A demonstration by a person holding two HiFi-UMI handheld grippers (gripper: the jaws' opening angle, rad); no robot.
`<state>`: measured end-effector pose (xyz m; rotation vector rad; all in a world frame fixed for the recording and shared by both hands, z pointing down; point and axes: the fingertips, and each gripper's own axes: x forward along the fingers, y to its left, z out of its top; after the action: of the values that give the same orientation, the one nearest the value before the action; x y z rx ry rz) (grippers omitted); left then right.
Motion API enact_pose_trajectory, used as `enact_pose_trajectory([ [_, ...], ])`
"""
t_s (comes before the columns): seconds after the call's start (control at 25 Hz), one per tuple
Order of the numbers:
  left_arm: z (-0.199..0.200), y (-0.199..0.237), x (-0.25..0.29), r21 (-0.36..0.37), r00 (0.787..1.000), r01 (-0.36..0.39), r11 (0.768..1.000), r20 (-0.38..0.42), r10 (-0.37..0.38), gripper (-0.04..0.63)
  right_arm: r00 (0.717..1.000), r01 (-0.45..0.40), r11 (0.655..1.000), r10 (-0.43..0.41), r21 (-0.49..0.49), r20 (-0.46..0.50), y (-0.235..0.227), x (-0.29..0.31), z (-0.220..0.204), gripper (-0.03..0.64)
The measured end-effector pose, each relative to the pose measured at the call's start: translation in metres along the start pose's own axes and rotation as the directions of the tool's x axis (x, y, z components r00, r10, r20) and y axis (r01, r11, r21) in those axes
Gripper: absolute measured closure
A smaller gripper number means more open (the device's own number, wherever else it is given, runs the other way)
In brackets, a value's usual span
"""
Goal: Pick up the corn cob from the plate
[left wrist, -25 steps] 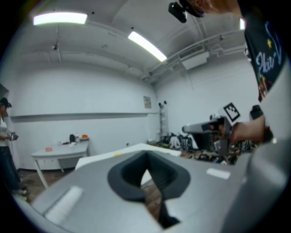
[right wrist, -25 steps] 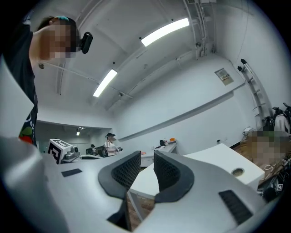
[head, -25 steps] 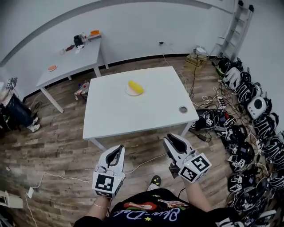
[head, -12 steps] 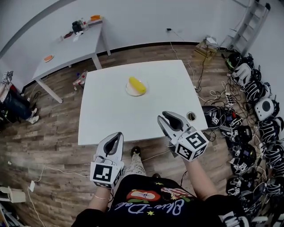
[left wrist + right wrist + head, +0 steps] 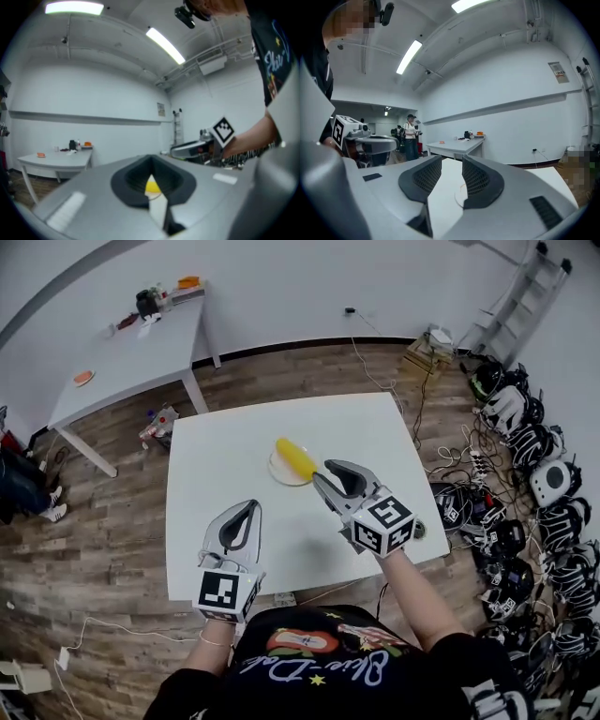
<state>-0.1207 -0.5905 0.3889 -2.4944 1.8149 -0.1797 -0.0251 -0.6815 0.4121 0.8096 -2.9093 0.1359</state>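
Note:
A yellow corn cob (image 5: 296, 458) lies on a small white plate (image 5: 279, 473) in the middle of the white table (image 5: 216, 456). My right gripper (image 5: 322, 476) hovers just to the right of the plate, its tips close to the cob's near end. Its jaws are opening, and between them in the right gripper view (image 5: 451, 161) only table top and the plate's rim (image 5: 459, 196) show. My left gripper (image 5: 249, 506) hangs over the table's near left part, apart from the plate, and looks shut. The cob (image 5: 152, 186) shows through the left gripper's (image 5: 151, 164) hollow.
A second table (image 5: 131, 362) with small items stands at the back left. Headsets and cables (image 5: 534, 456) crowd the floor on the right, with a ladder (image 5: 516, 296) behind. A toy (image 5: 159, 423) lies on the floor. People (image 5: 410, 136) stand far off.
Both grippers have moved forward from in front of the table to over it. The right one has reached the plate's side and its jaws stand wider.

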Motion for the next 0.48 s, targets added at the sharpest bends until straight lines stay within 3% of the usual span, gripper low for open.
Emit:
enact_pose_trajectory([
  [0.12, -0.002, 0.03, 0.022, 0.005, 1.0, -0.005, 1.0, 0.001, 0.005, 0.597, 0.99, -0.052, 0.998, 0.047, -0.035, -0.135, -0.01, 0.052, -0.023, 0.453],
  [0.2, -0.006, 0.045, 0.037, -0.004, 1.0, 0.009, 1.0, -0.005, -0.009, 0.597, 0.966, -0.092, 0.995, 0.079, -0.044, -0.246, -0.016, 0.085, -0.044, 0.4],
  [0.28, -0.009, 0.056, 0.048, -0.017, 0.999, 0.032, 0.999, -0.007, -0.032, 0.597, 0.937, -0.105, 0.992, 0.076, -0.068, -0.34, -0.025, 0.112, -0.063, 0.389],
  [0.48, -0.022, 0.075, 0.066, -0.059, 0.996, 0.082, 0.995, -0.022, -0.083, 0.597, 0.863, -0.005, 0.999, -0.017, -0.043, -0.504, -0.063, 0.156, -0.104, 0.385],
])
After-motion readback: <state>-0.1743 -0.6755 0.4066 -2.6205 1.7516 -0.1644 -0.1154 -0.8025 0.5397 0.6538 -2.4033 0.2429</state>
